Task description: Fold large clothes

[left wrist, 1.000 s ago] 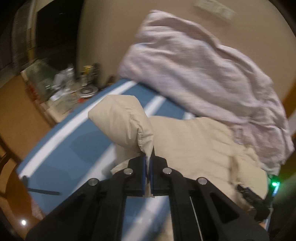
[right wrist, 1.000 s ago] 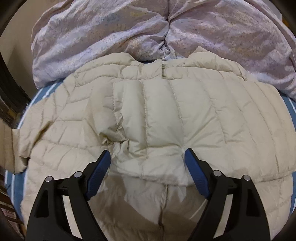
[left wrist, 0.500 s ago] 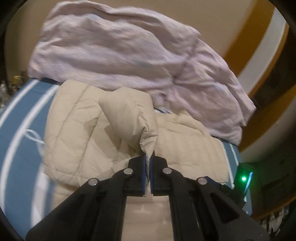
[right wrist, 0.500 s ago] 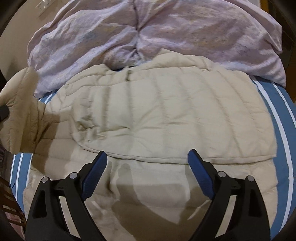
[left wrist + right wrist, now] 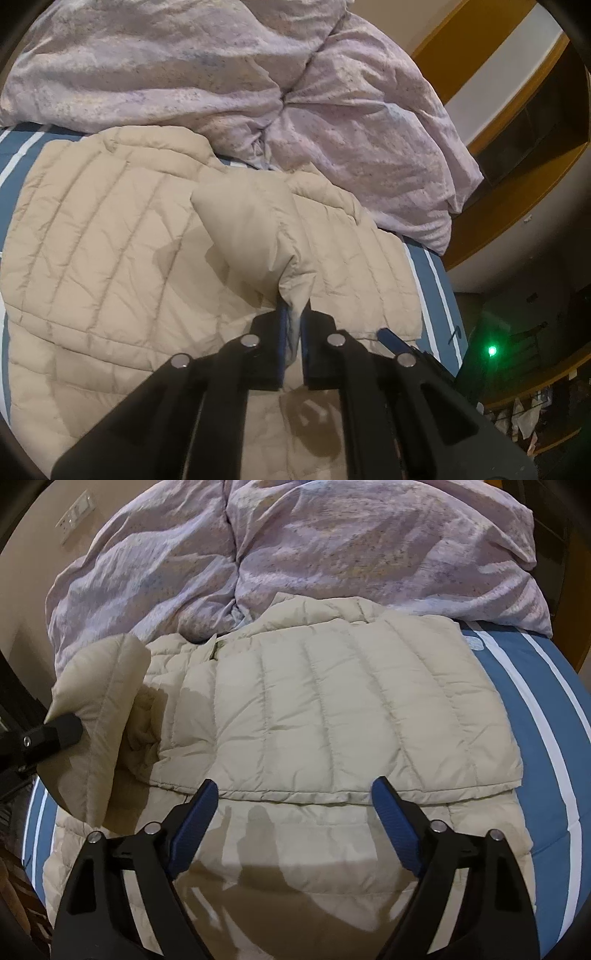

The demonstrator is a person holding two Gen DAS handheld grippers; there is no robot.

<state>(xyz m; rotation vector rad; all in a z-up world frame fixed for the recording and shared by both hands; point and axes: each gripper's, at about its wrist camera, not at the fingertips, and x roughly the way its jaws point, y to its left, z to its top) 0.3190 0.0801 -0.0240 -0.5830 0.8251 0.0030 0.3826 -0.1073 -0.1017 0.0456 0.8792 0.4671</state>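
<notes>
Beige quilted jacket (image 5: 325, 716) lies spread on a bed (image 5: 546, 746) covered in blue with white stripes, its far edge touching a crumpled lilac duvet (image 5: 332, 542) heaped at the head of the bed. One side of the jacket is folded across its body, the folded edge running just beyond the right hand-held gripper (image 5: 295, 808), which hovers above the fabric with jaws wide and nothing between them, after just narrowing slightly. At the left, the left hand-held gripper (image 5: 293, 321) is clamped on the cuff of the jacket's sleeve (image 5: 255, 236), lifting it clear of the jacket body so that it hangs in a puffed fold above the quilting. A green light (image 5: 491, 350) glows in the dim room beyond the bed's right edge
</notes>
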